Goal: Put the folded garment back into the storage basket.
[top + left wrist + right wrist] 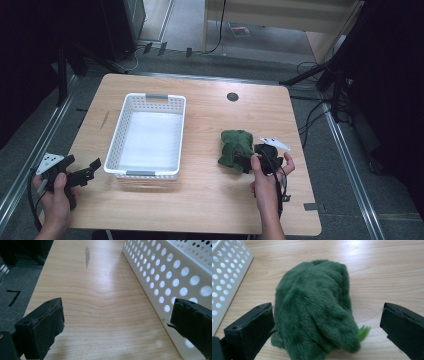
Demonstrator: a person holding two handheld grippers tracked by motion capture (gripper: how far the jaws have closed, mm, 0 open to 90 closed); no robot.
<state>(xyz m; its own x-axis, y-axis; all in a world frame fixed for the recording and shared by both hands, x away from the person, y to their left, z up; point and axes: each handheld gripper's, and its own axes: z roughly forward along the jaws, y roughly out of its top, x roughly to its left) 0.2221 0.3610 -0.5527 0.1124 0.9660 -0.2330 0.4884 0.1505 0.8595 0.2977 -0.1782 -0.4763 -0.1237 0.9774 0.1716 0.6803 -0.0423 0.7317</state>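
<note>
While fuzzy green plush [314, 307], perforated basket [150, 132]

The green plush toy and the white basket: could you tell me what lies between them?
Only bare table separates the green plush toy from the white basket, as the high view shows.

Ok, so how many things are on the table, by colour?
White: 1, the basket
Green: 1, the fuzzy toy
Black: 2, the left tongs and the right tongs held by the hands
Total: 4
</note>
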